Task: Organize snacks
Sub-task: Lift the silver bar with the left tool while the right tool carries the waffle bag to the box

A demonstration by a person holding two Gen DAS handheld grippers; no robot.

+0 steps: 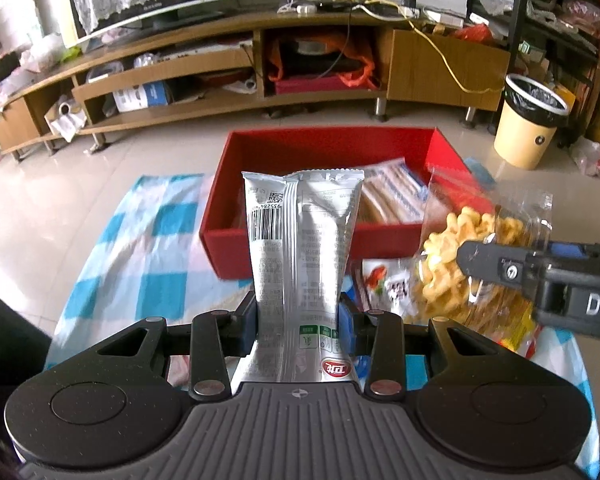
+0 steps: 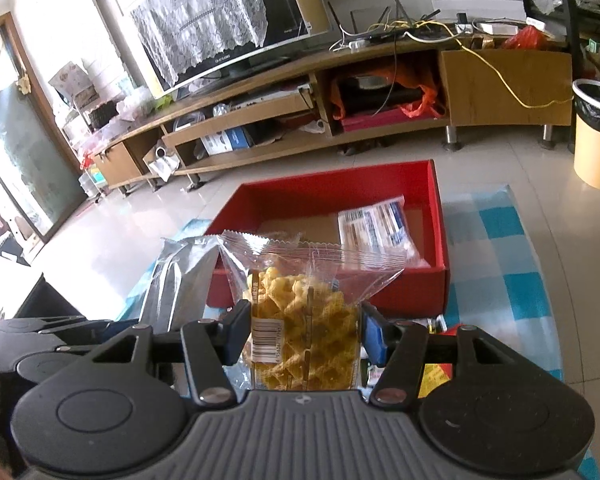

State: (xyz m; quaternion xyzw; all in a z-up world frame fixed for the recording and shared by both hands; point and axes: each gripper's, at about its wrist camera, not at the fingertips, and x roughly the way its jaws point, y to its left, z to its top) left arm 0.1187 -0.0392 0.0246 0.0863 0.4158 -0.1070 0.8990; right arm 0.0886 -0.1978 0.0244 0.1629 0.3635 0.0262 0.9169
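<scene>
Left gripper [image 1: 298, 320] clamped on a silver foil snack pouch [image 1: 300, 248], held upright, barcode side facing, in front of the red box [image 1: 284, 240]. Right gripper [image 2: 305, 332] closed around a clear bag of yellow twisted crisps [image 2: 300, 320], likewise short of the box. Inside the box, one blue-and-white wrapped snack pack [image 2: 380, 228] against the right wall. Blue checked cloth [image 1: 140, 248] beneath the box.

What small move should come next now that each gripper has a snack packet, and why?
Probably carry both forward over the red box and lower them in. The left gripper is shut on the silver packet, the right gripper on the clear bag of yellow crisps; both hang short of the box, which holds one packet and has bare floor.
</scene>
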